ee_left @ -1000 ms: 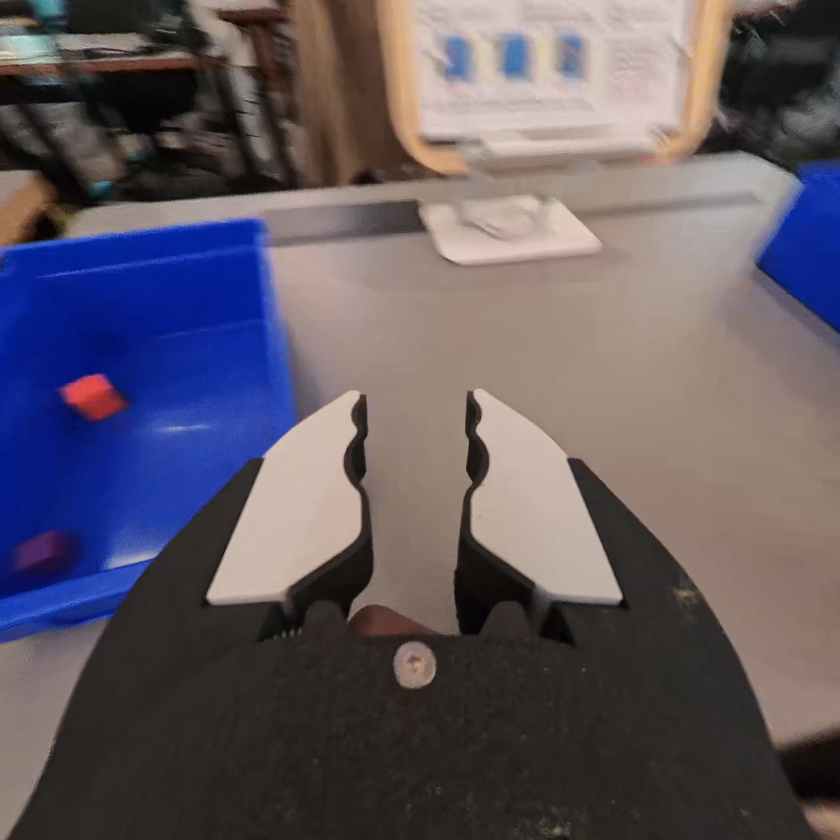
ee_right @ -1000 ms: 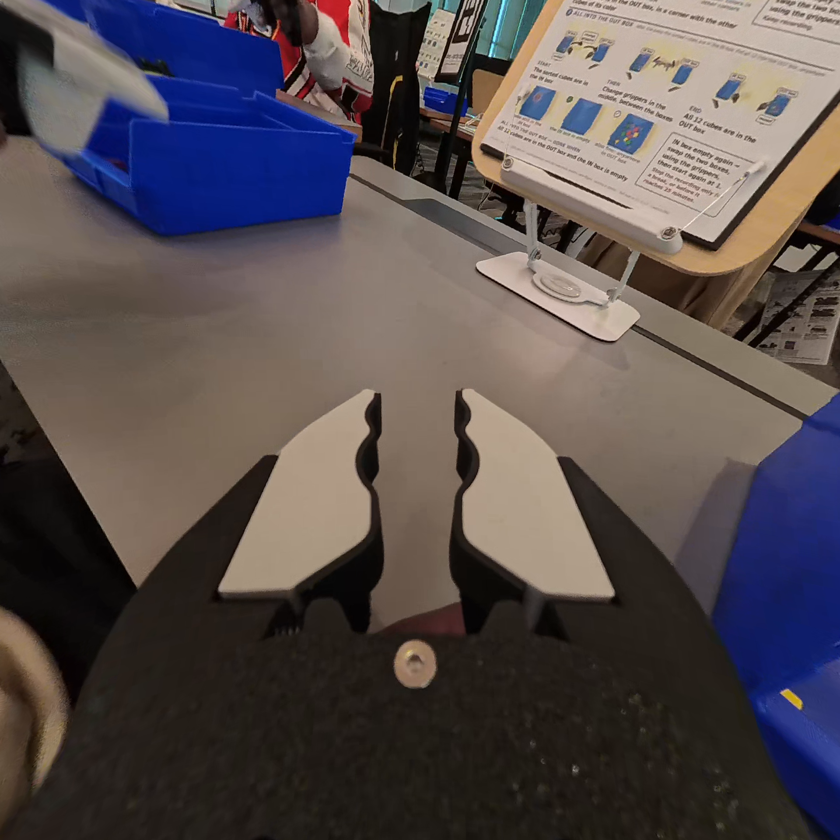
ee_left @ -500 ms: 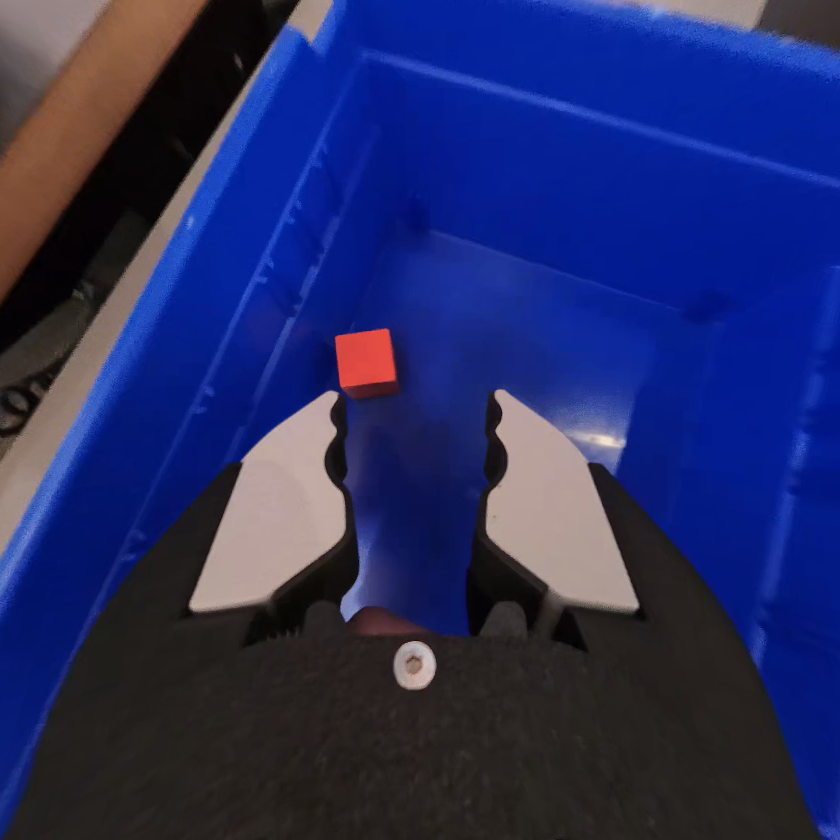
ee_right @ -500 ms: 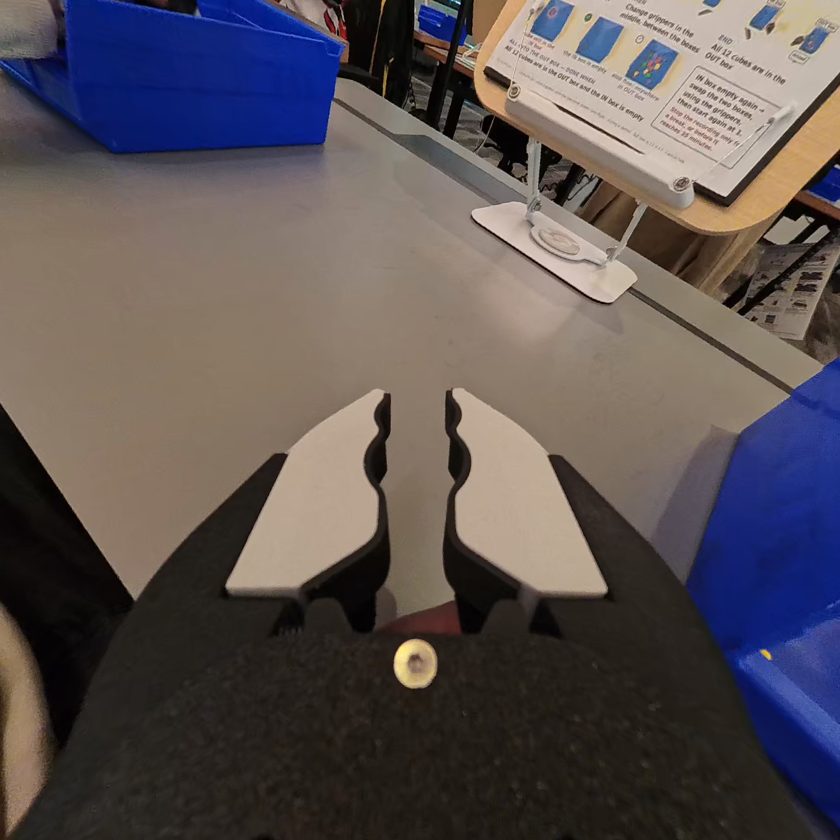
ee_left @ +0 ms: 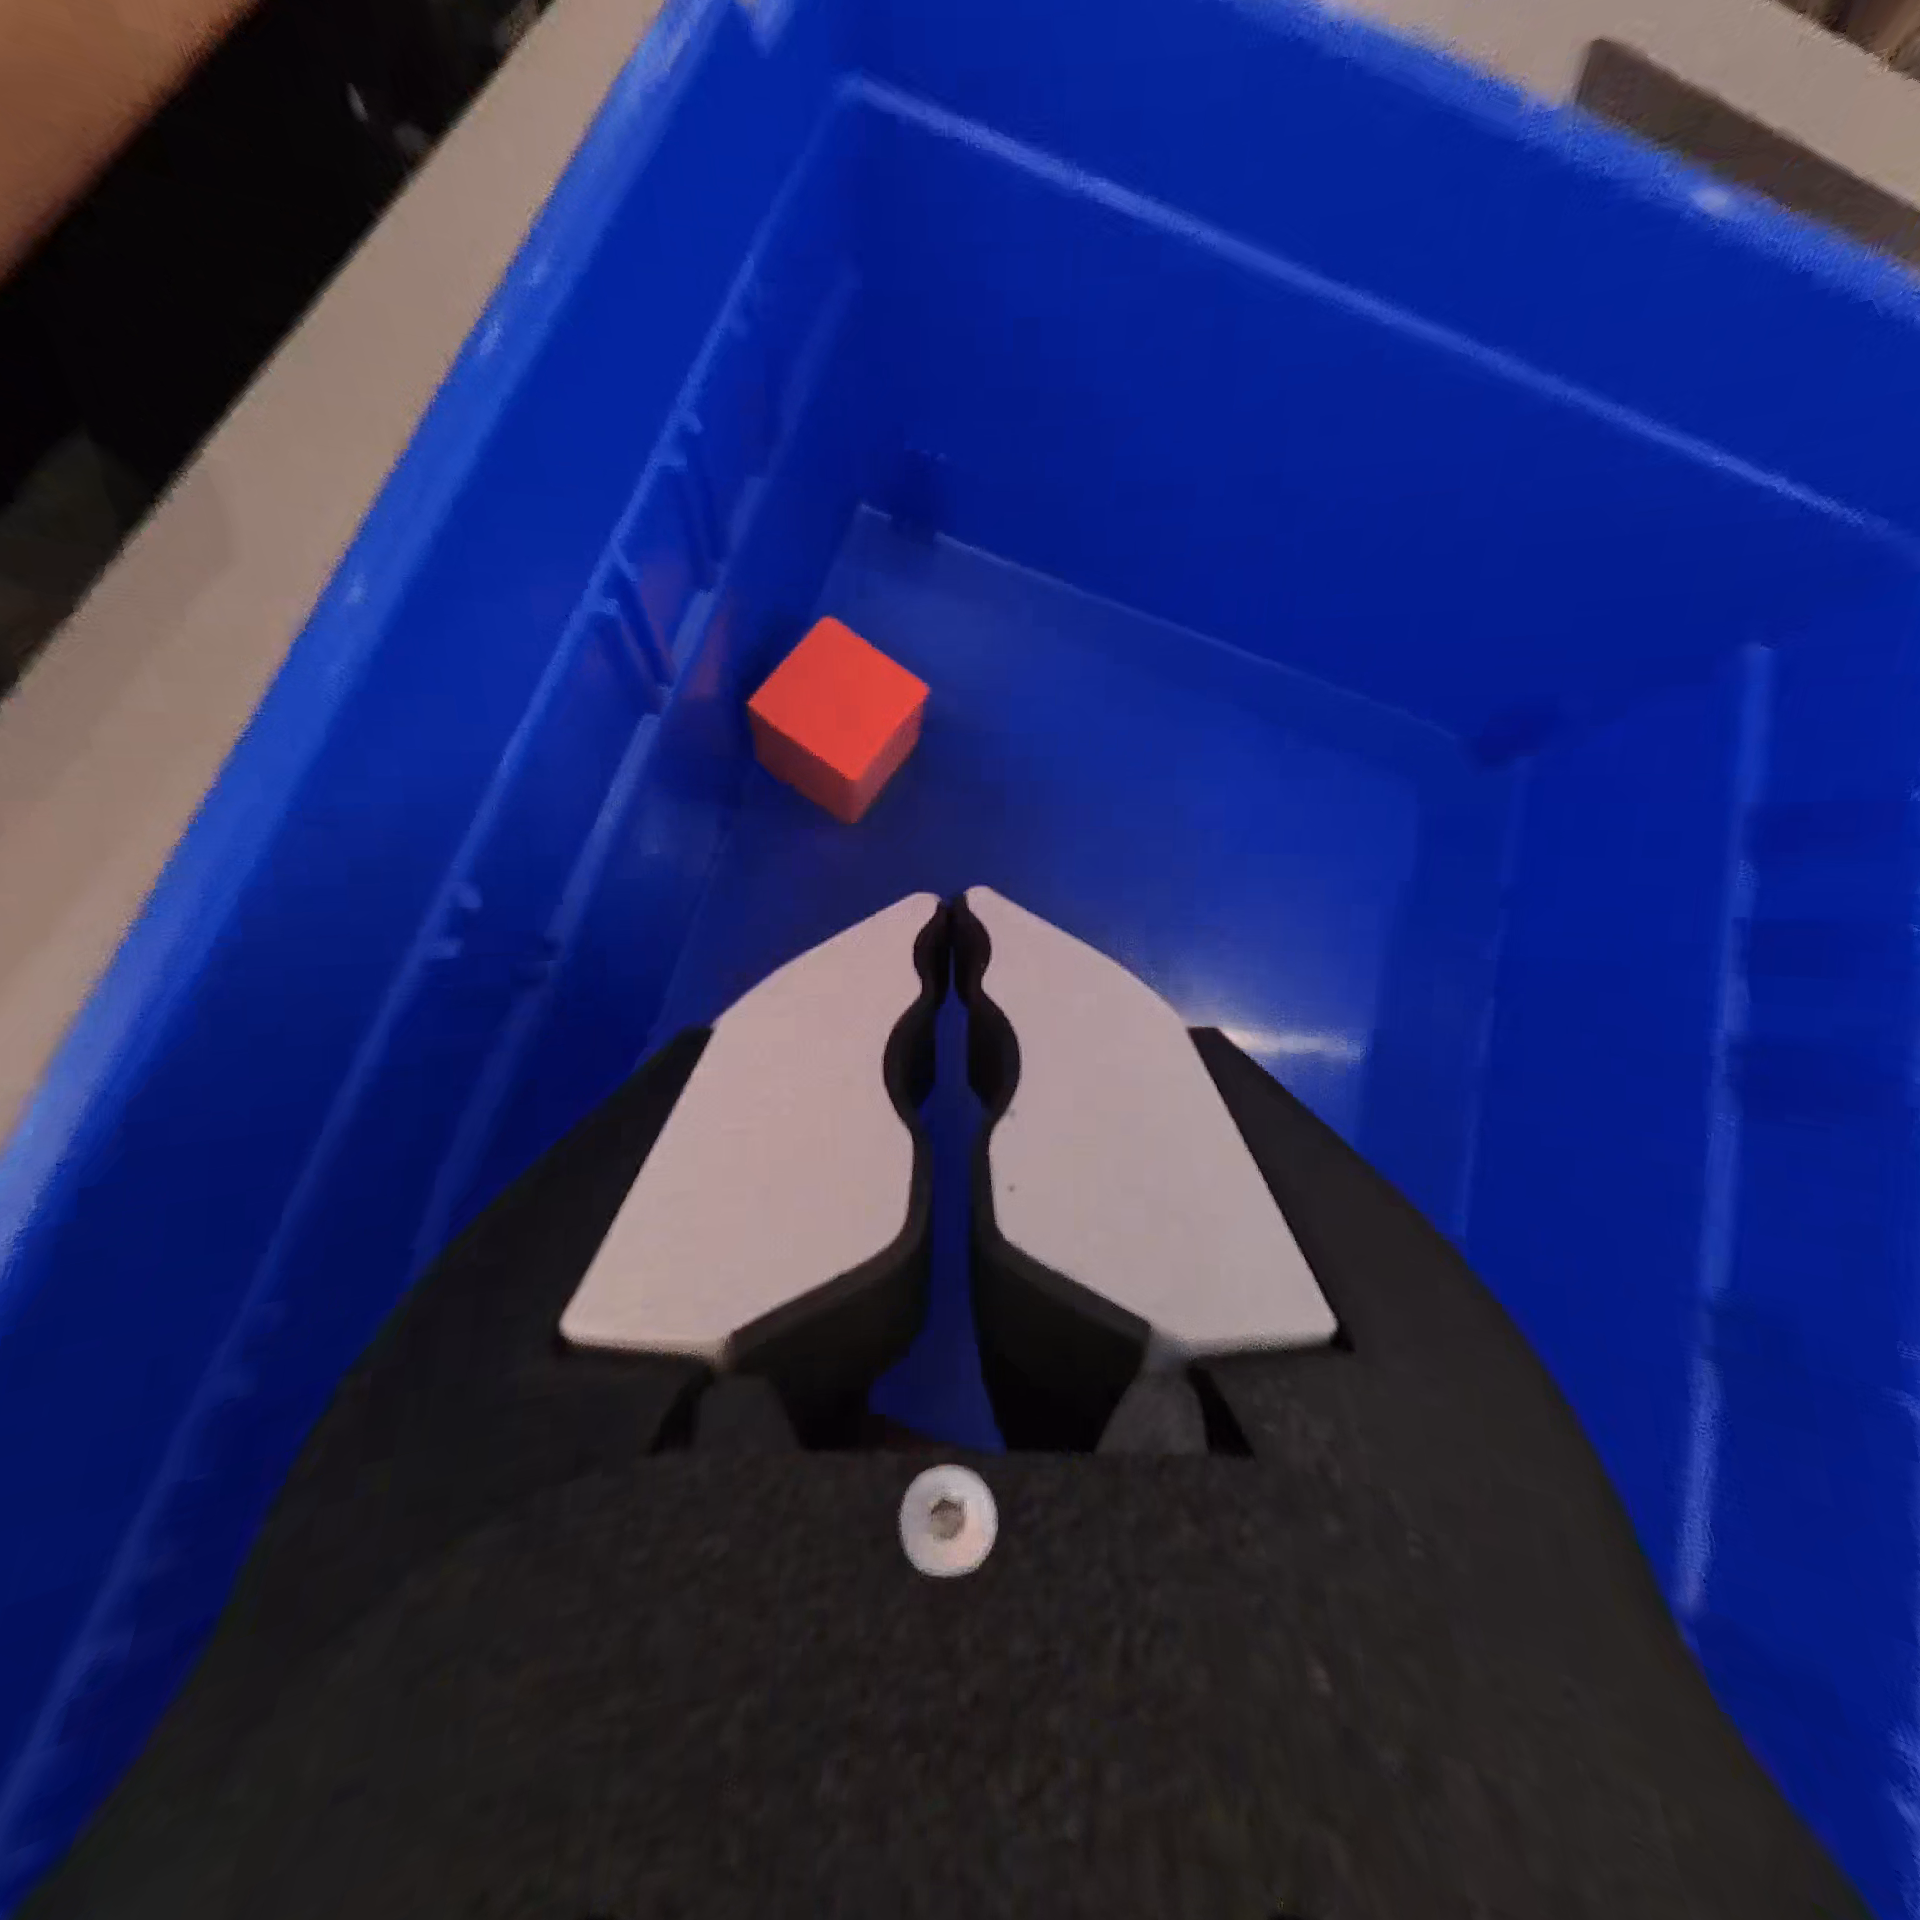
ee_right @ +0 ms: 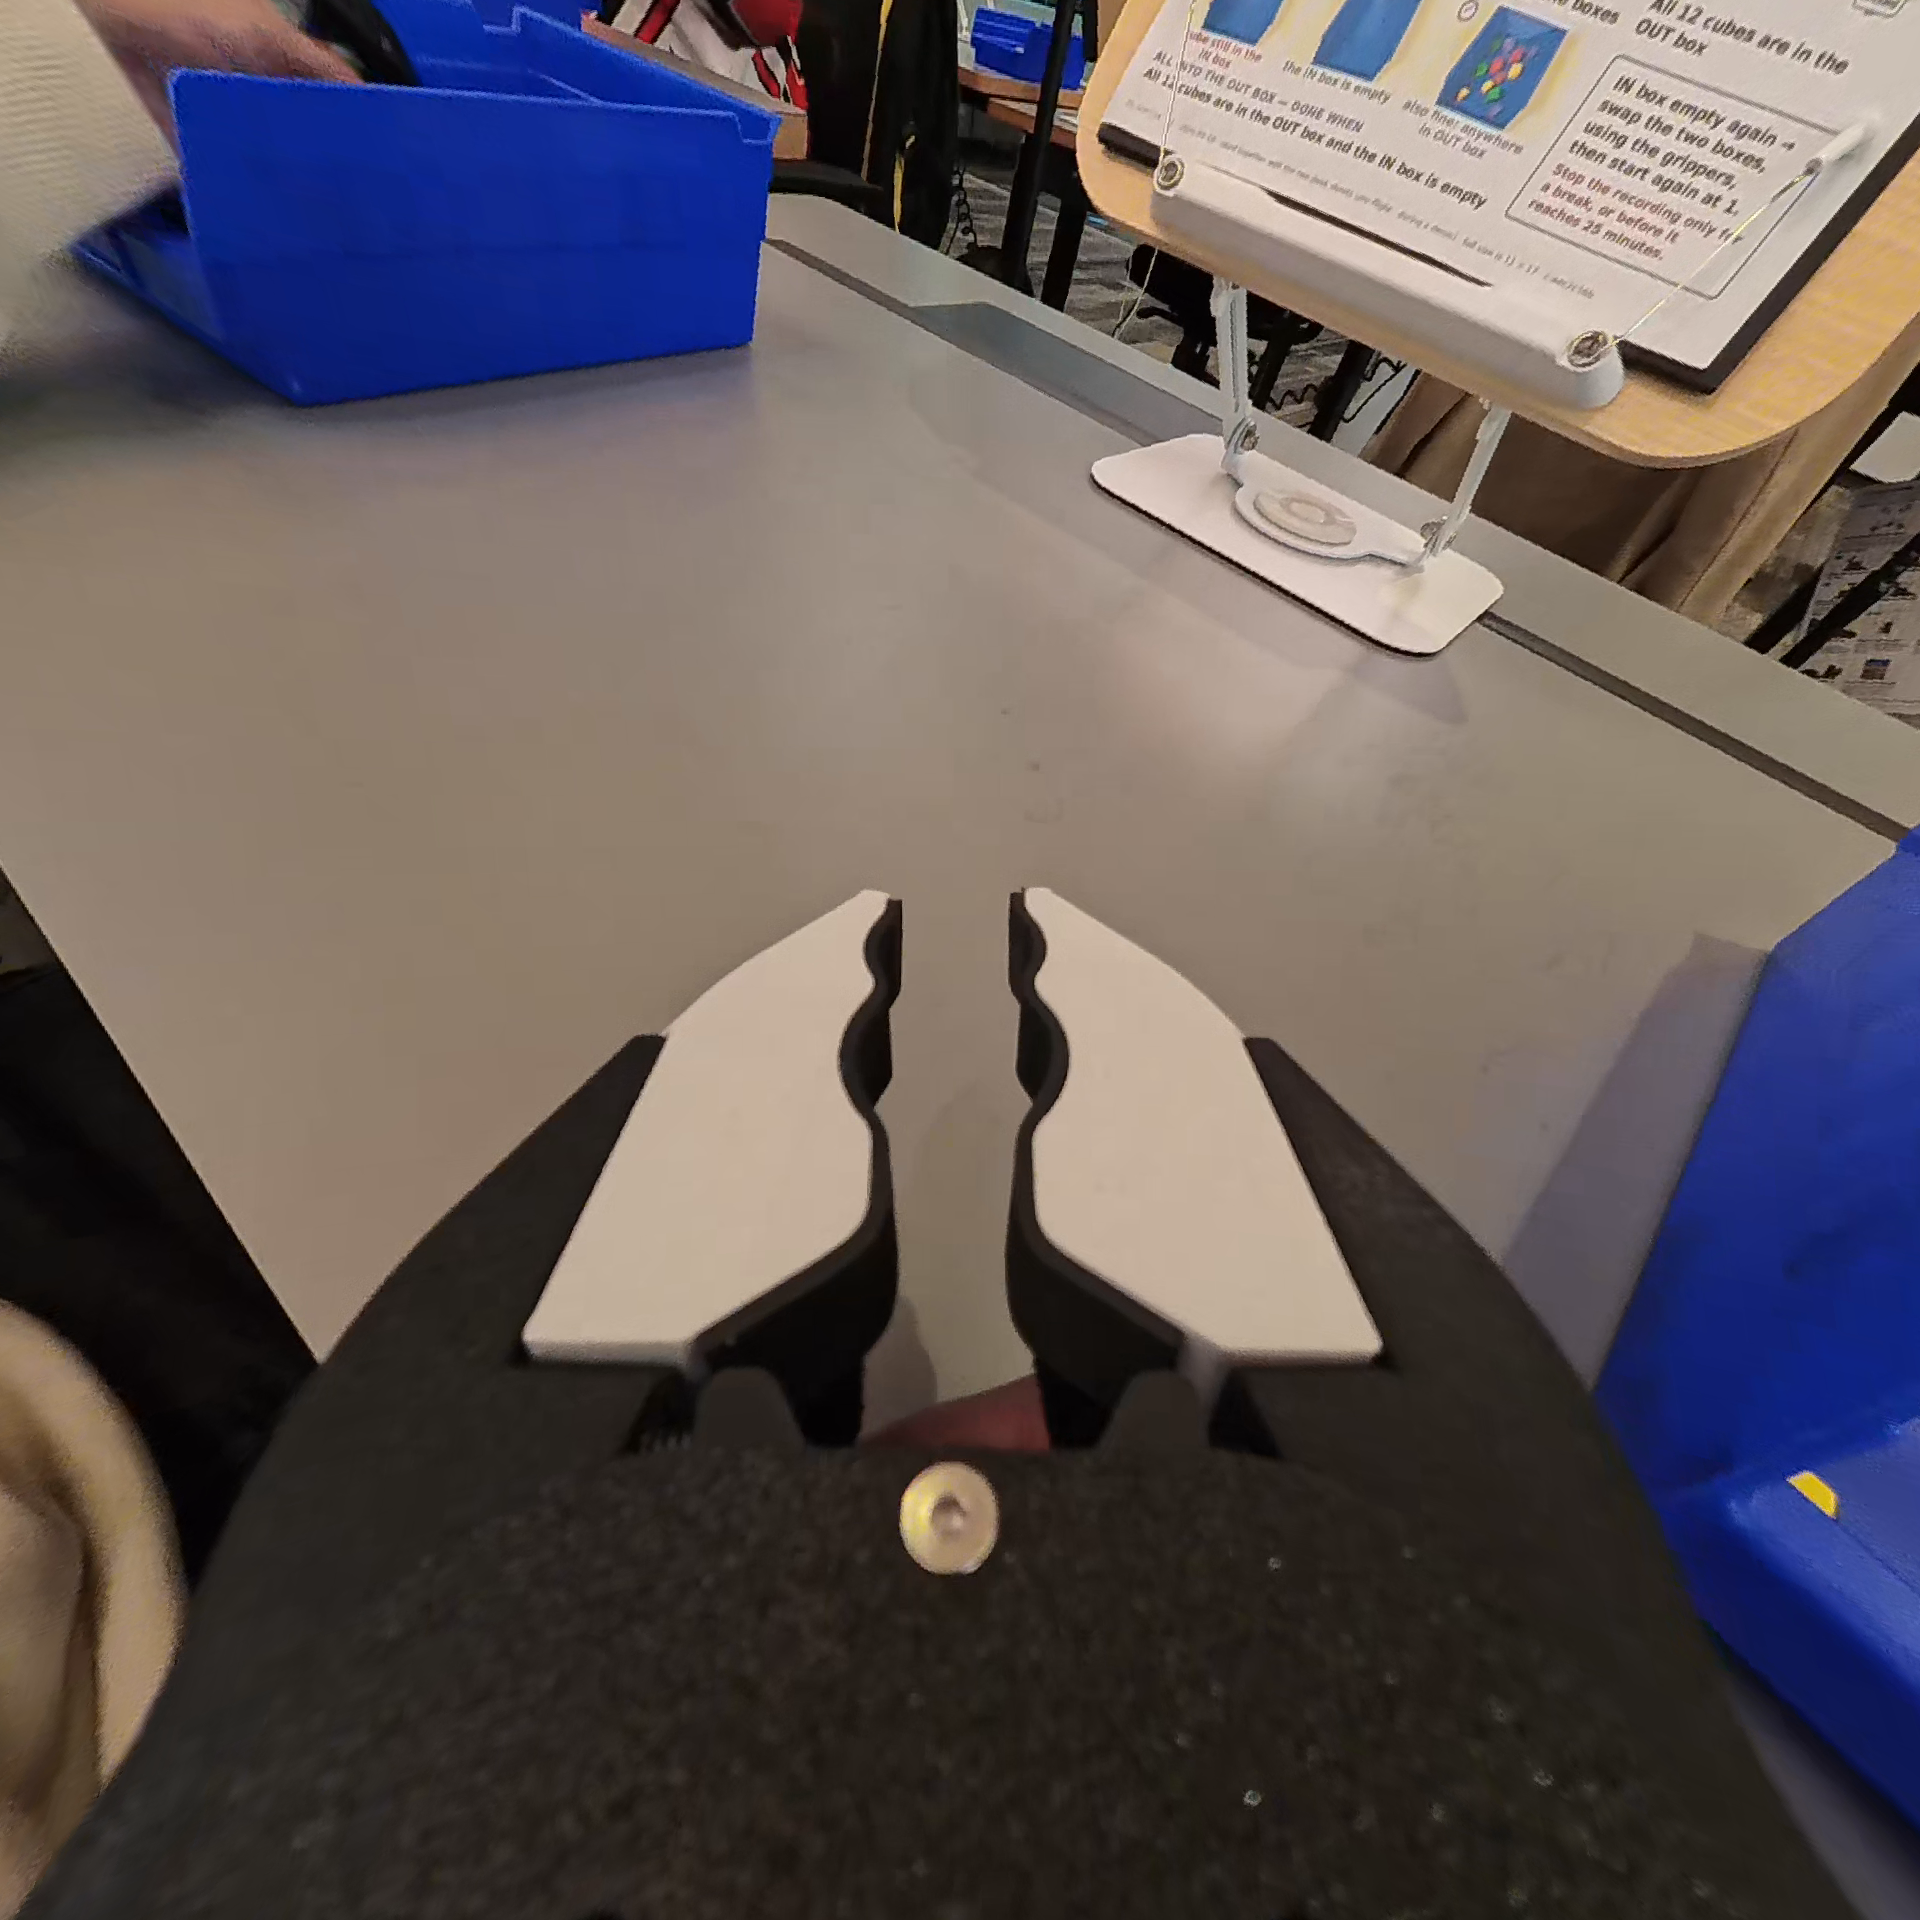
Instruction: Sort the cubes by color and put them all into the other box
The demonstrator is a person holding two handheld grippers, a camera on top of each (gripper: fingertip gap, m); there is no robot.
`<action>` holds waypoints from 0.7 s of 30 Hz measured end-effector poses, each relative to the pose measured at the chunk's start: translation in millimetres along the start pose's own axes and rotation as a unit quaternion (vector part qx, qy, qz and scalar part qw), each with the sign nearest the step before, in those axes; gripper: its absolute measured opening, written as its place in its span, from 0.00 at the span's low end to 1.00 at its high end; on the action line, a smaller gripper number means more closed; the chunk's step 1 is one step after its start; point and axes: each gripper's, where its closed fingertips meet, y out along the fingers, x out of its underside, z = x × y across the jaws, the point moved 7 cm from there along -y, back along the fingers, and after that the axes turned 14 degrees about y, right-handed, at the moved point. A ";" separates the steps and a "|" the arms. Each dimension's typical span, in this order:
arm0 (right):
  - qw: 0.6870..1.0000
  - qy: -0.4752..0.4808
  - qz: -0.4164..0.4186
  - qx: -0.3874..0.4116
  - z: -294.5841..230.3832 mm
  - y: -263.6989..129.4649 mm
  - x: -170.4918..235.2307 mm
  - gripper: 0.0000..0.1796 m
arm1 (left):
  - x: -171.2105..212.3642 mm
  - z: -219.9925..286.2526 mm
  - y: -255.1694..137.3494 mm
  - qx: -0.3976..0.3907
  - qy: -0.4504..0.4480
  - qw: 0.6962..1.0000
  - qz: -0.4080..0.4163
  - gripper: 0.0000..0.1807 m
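Inside the blue box, the left gripper hung pressed together just short of a red cube; the right gripper hovered spread above the grey table

Printed writing shows in one place only.
An instruction sheet with small coloured diagrams and black and red print stands on a wooden-edged stand, ahead and to the right of the right gripper; the left wrist view has no writing.
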 end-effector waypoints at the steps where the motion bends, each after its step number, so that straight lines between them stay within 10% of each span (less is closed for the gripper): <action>1: 1.000 0.001 0.000 0.001 0.4 0.0 0.0 0.11 | -0.8 4.1 -10.9 0.005 0.016 1.000 0.012 0.00; 11: 1.000 -0.014 -0.007 0.002 -5.7 4.0 0.6 0.10 | -7.4 10.3 -105.4 -0.024 0.108 0.987 0.117 0.10; 15: 1.000 -0.029 -0.008 0.005 -9.3 5.3 1.1 0.10 | -20.8 16.2 -72.2 -0.023 0.229 0.972 0.058 0.32; 21: 0.999 -0.042 -0.006 0.007 -11.5 4.8 1.8 0.10 | -52.4 7.1 -1.2 -0.062 0.468 0.868 -0.151 0.31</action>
